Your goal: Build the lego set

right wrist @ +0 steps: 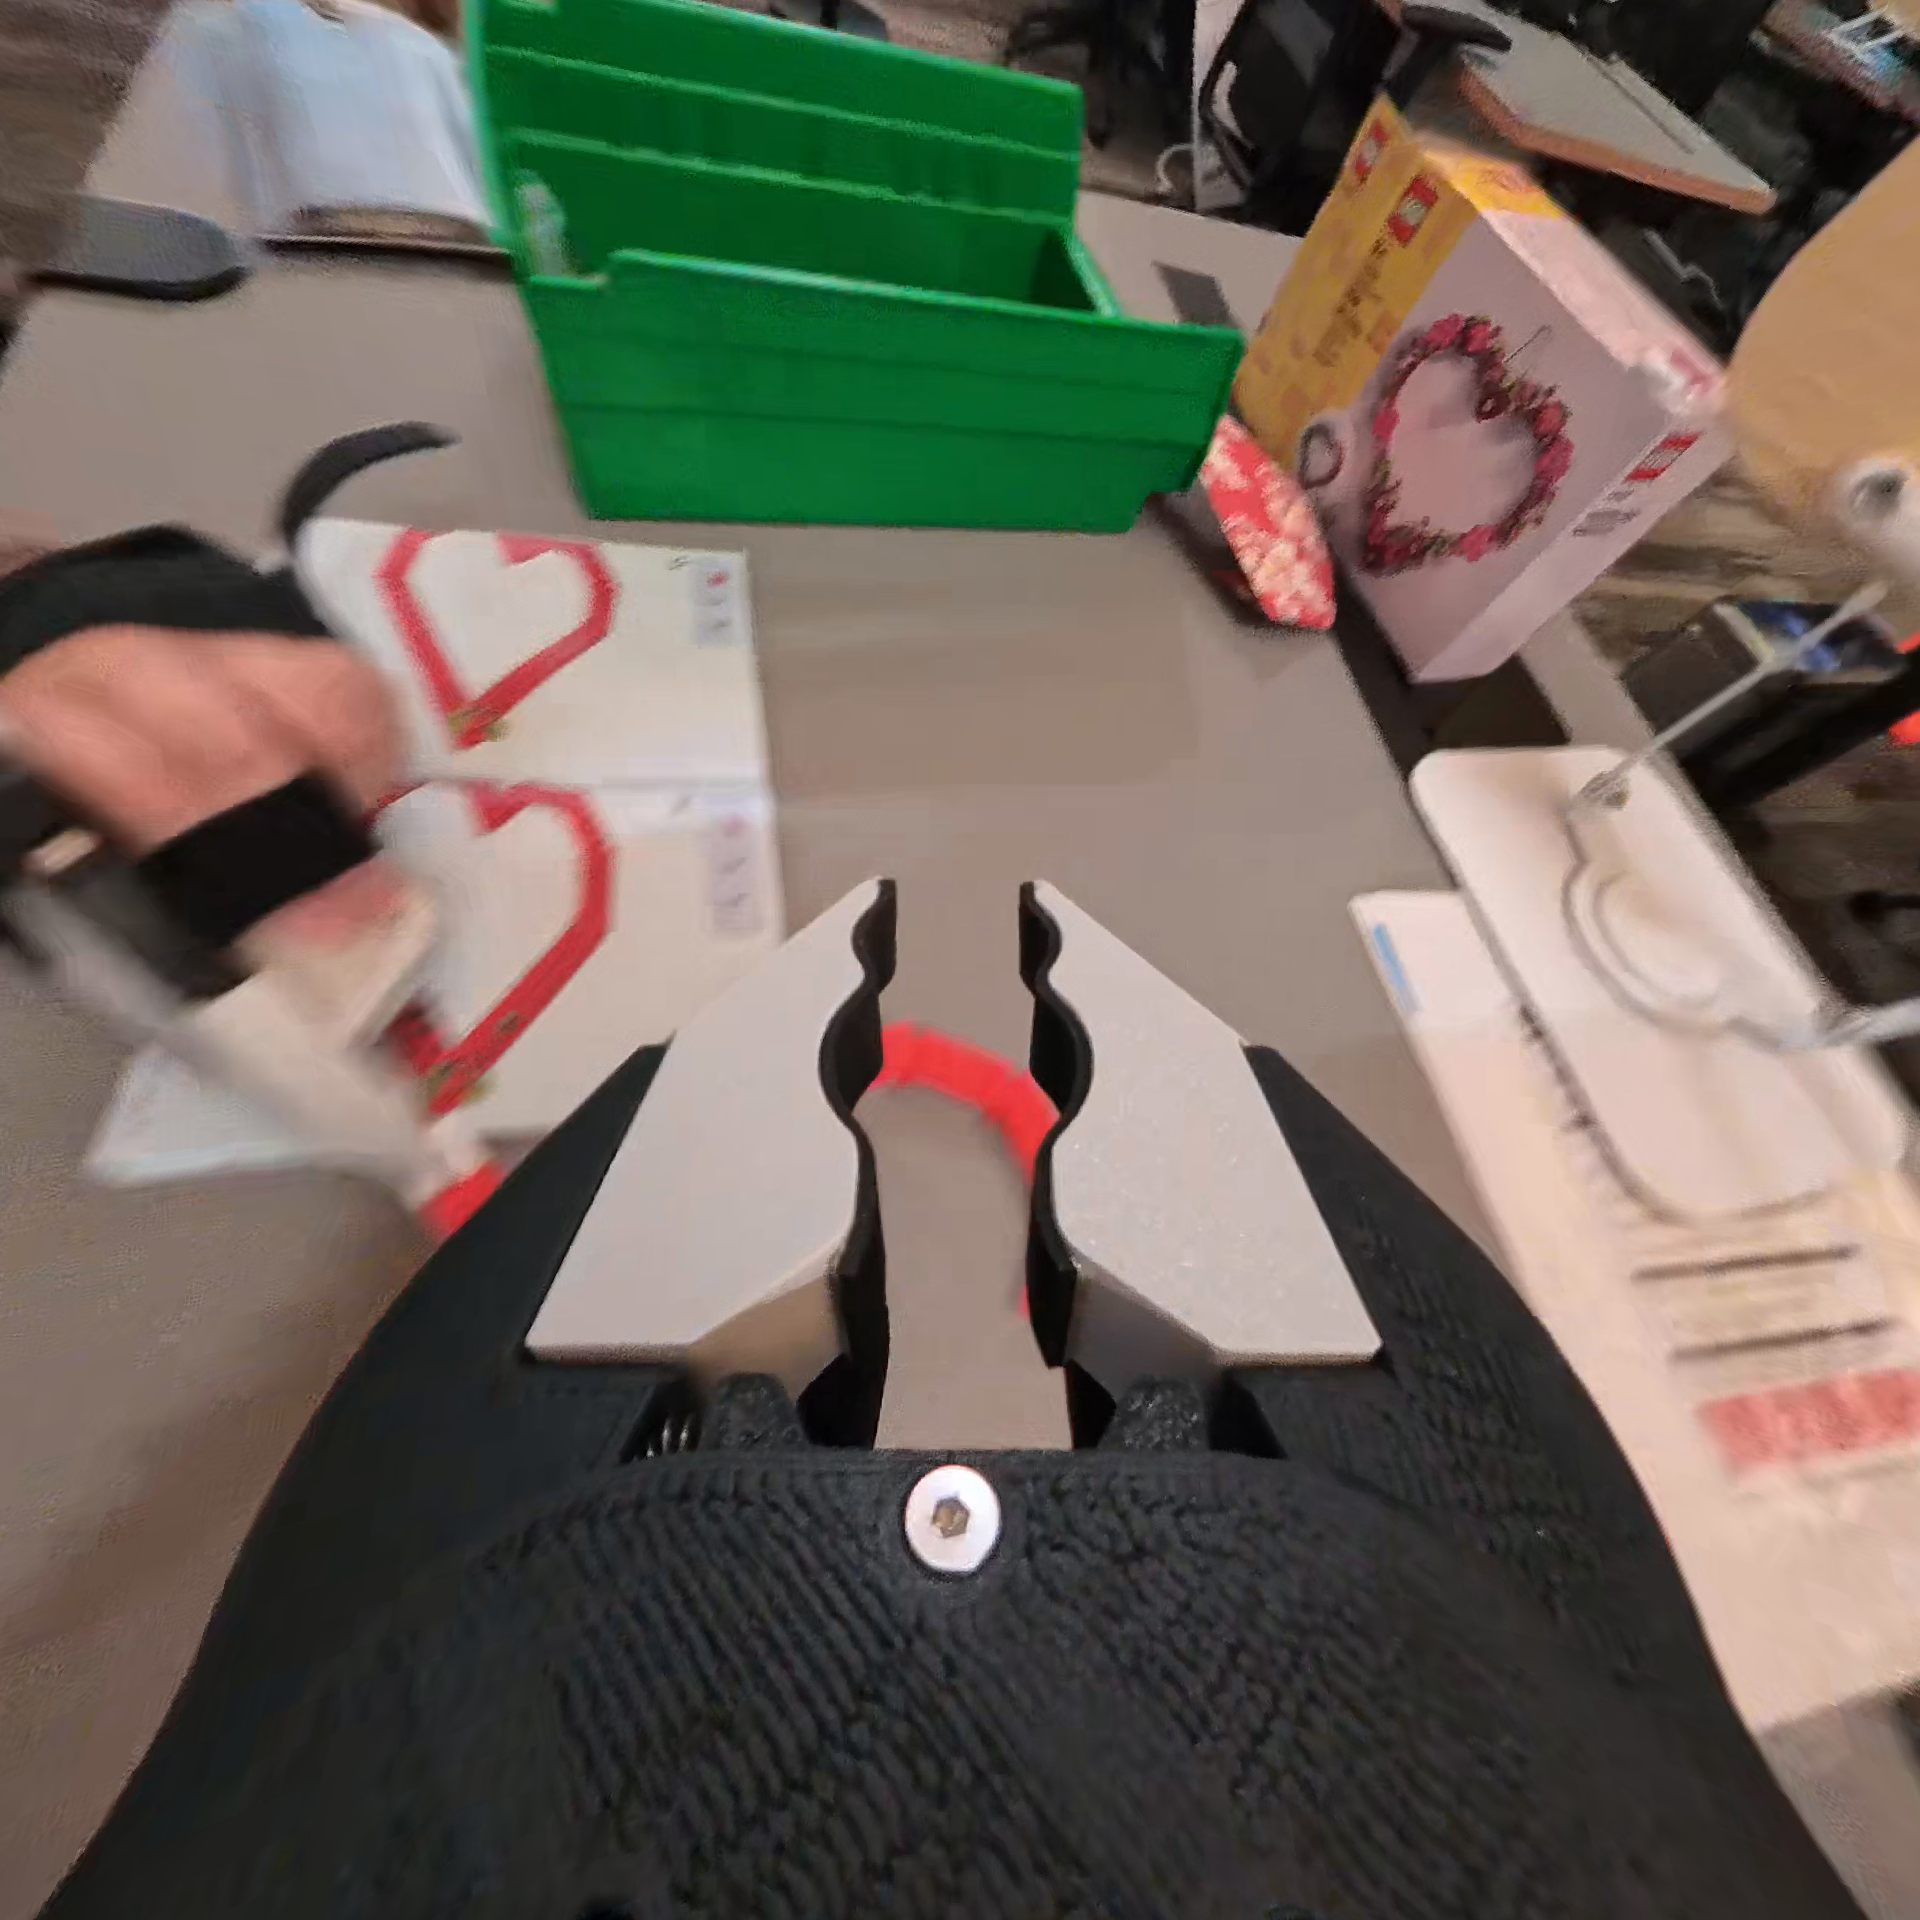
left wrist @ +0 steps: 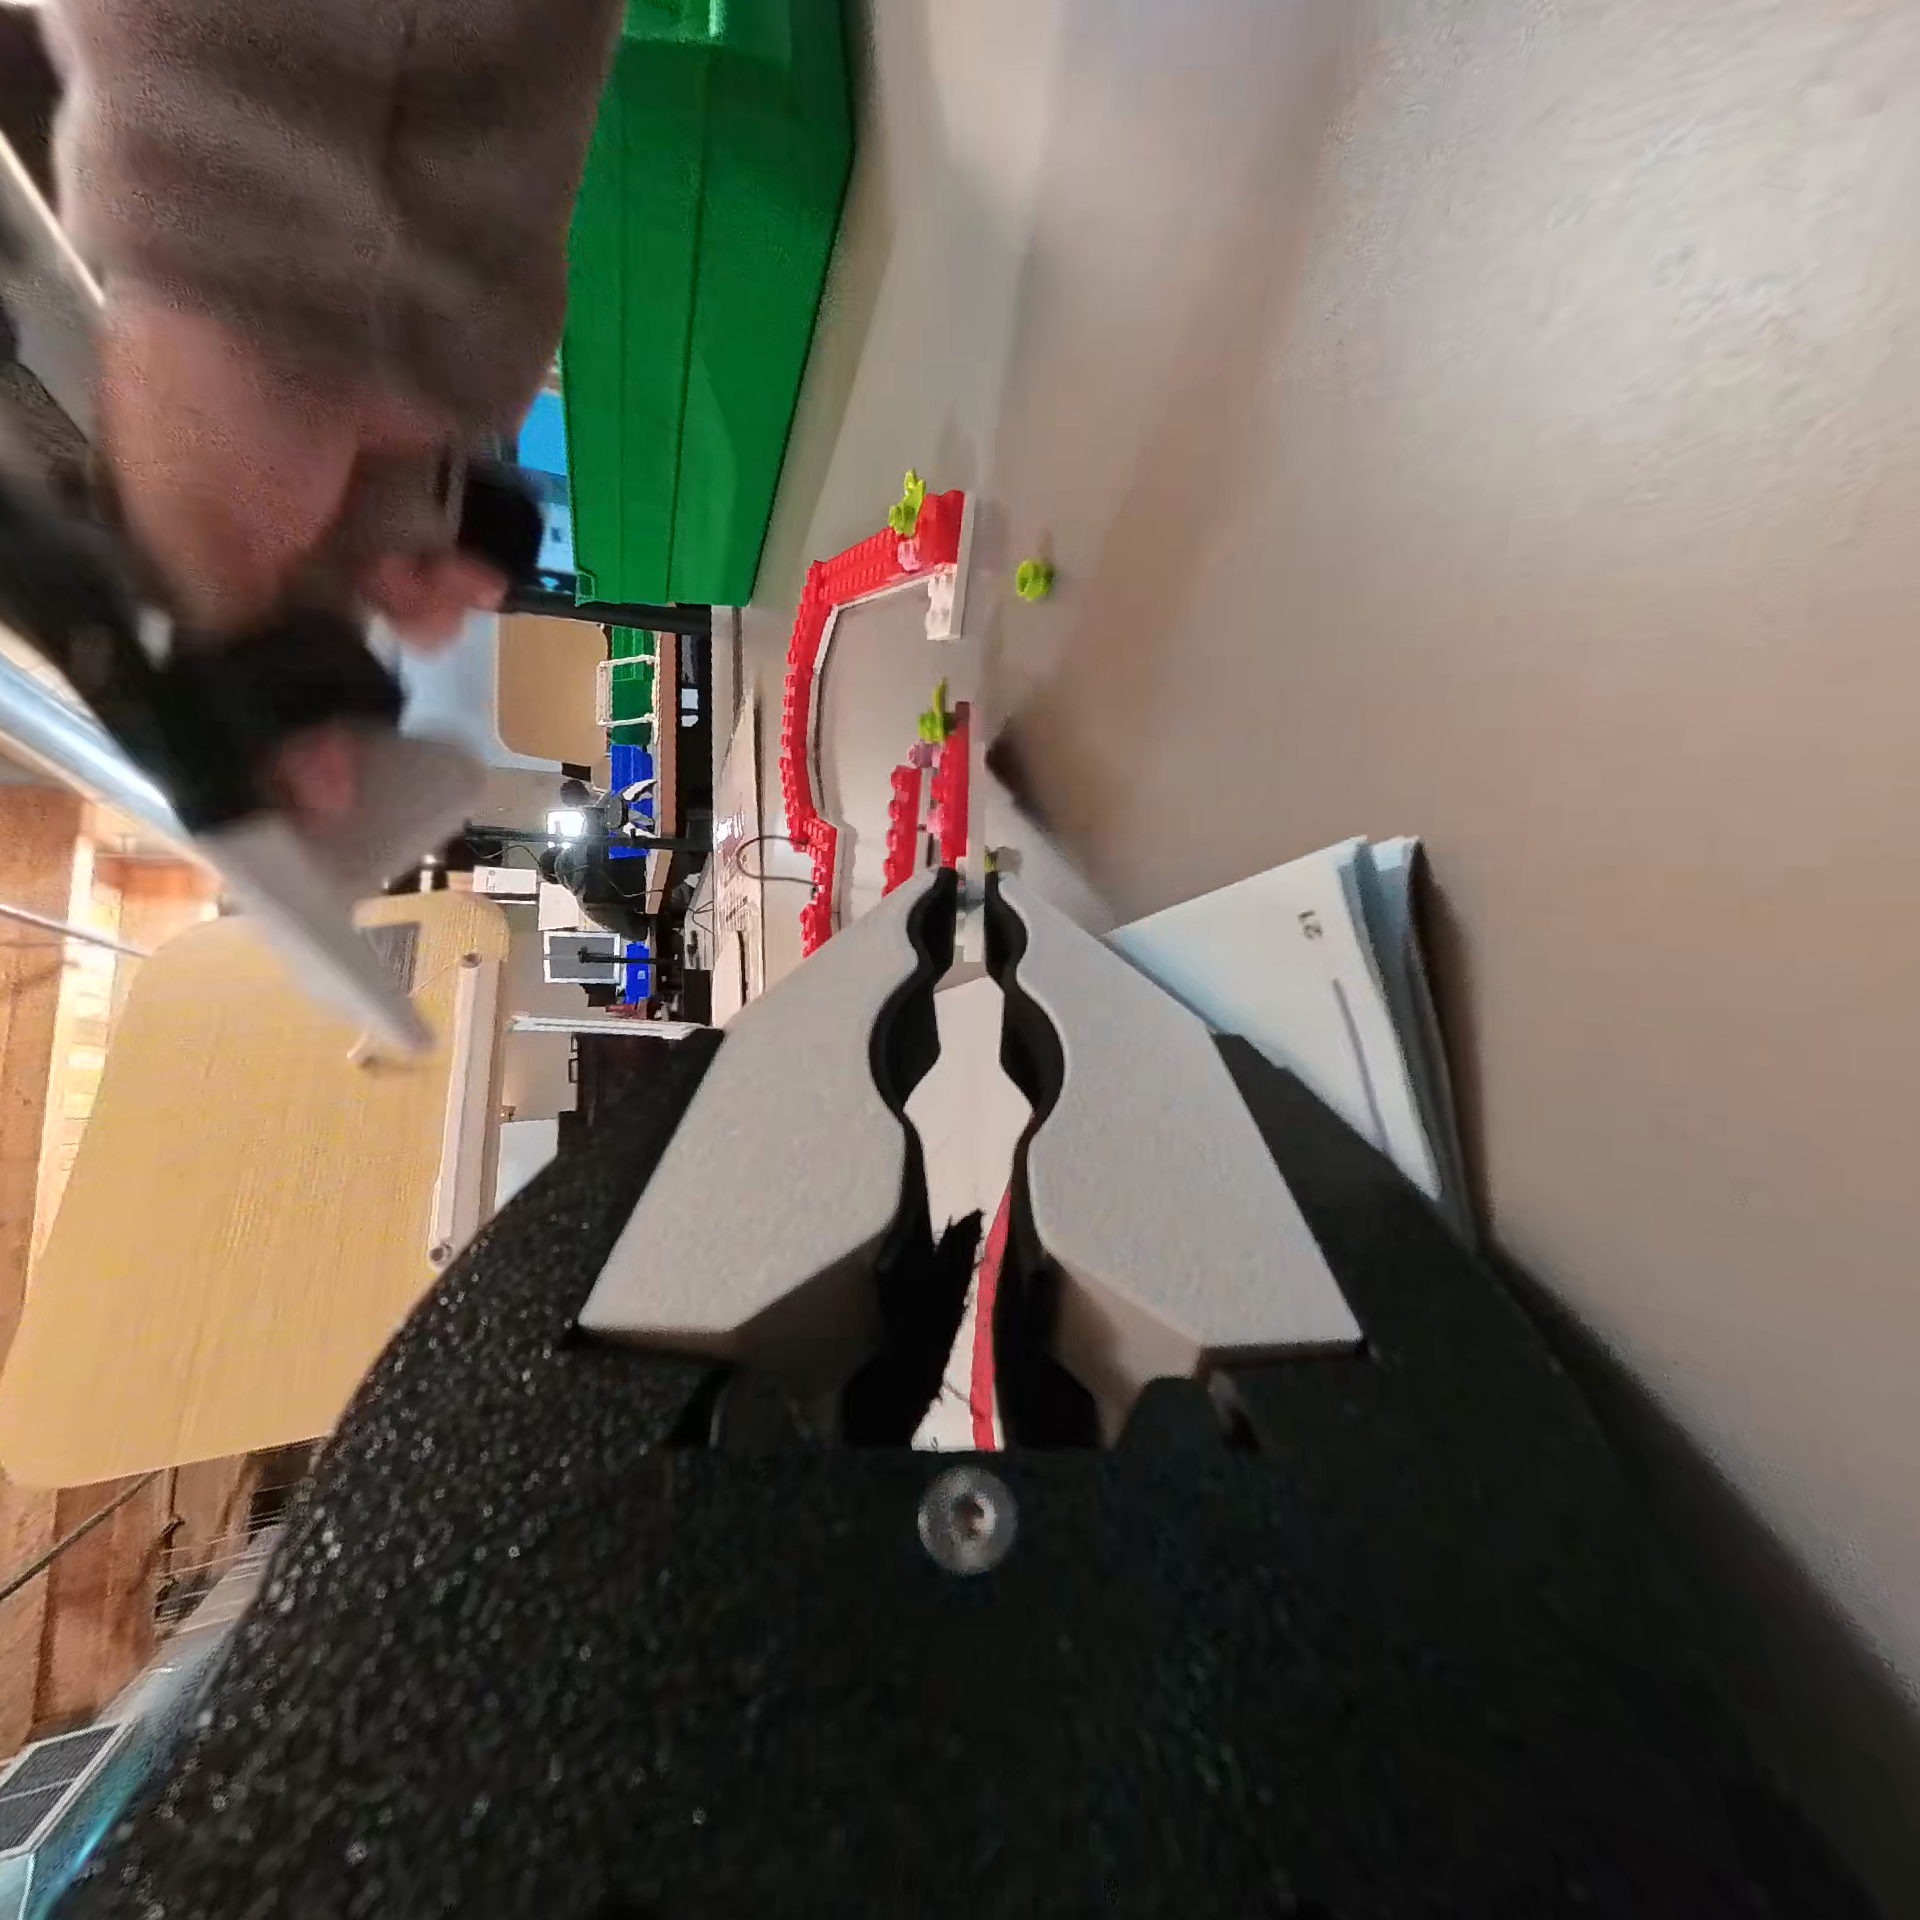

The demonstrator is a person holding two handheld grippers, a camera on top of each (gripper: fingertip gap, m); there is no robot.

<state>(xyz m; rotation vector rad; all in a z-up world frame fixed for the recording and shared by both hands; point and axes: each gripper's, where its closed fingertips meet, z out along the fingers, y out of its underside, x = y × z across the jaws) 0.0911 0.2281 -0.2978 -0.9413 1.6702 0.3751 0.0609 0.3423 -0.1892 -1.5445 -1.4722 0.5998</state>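
The red heart-shaped Lego frame (left wrist: 821,727) with white plates and lime-green leaf pieces lies on the grey table; this view is turned on its side. My left gripper (left wrist: 968,885) is shut on the near edge of the frame, a thin white piece between its tips. A loose lime-green piece (left wrist: 1034,579) lies beside the frame. In the right wrist view my right gripper (right wrist: 956,904) is open and empty, hovering over a red arc of the frame (right wrist: 966,1081). The left gripper (right wrist: 436,1174), held by a hand, is blurred at the left and touches the frame's red end.
An open instruction booklet (right wrist: 582,665) lies left of the frame and also shows in the left wrist view (left wrist: 1299,997). A green divided bin (right wrist: 831,364) stands behind it. The Lego box (right wrist: 1475,416) and a red bag (right wrist: 1268,530) are at the back right. White sheets (right wrist: 1662,987) lie at the right. The tips of one gripper are about 15 cm away from the tips of the other.
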